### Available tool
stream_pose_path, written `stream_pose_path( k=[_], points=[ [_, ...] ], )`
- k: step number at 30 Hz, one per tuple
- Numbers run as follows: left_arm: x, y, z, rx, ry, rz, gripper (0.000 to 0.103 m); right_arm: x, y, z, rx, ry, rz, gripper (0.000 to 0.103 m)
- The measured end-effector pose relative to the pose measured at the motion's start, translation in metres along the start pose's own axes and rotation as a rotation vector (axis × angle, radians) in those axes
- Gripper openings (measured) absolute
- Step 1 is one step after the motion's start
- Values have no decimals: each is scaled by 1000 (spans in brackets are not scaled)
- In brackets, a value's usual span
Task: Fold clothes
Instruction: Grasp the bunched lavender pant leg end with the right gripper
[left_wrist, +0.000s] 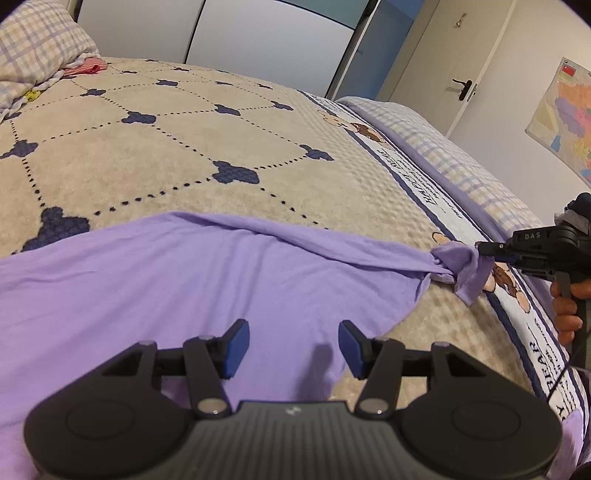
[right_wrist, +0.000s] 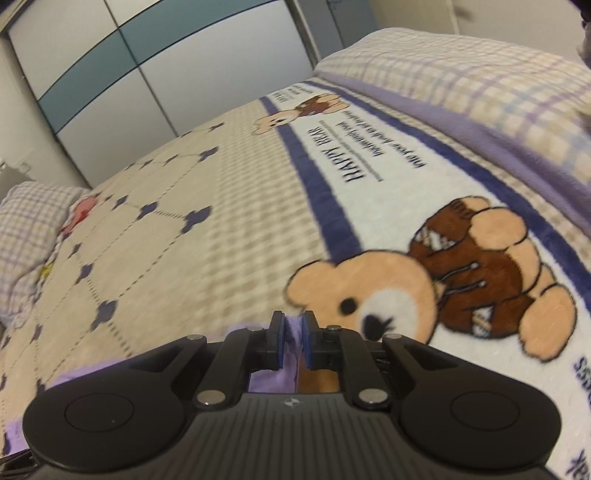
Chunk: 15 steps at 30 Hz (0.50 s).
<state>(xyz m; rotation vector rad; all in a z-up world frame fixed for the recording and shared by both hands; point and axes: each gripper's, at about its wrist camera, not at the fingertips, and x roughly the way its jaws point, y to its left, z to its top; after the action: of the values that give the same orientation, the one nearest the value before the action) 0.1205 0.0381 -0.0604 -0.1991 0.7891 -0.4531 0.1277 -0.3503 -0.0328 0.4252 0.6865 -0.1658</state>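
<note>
While clamping right tongs (right_wrist: 293, 341) on shirt (left_wrist: 155, 291) corner, drawing it taut across bed (left_wrist: 207, 147), hovering left tongs (left_wrist: 293, 349) apart for smoothing, likely.

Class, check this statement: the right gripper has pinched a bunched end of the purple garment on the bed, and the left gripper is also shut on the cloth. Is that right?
Not quite. The left gripper is open: the left wrist view shows its fingers spread wide above the purple garment, gripping nothing. The rest stands: the right gripper has pinched a bunched end of the garment on the bed.
</note>
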Motion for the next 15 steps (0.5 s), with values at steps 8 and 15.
stream_pose_path(
  k=[8, 15],
  points=[
    [2, 2, 1, -3, -4, -2, 56, -4, -3, 12, -27, -15, -21, 14],
    [1, 5, 2, -28, -14, -4, 56, -13, 20, -8, -102, 53, 47, 35]
  ],
)
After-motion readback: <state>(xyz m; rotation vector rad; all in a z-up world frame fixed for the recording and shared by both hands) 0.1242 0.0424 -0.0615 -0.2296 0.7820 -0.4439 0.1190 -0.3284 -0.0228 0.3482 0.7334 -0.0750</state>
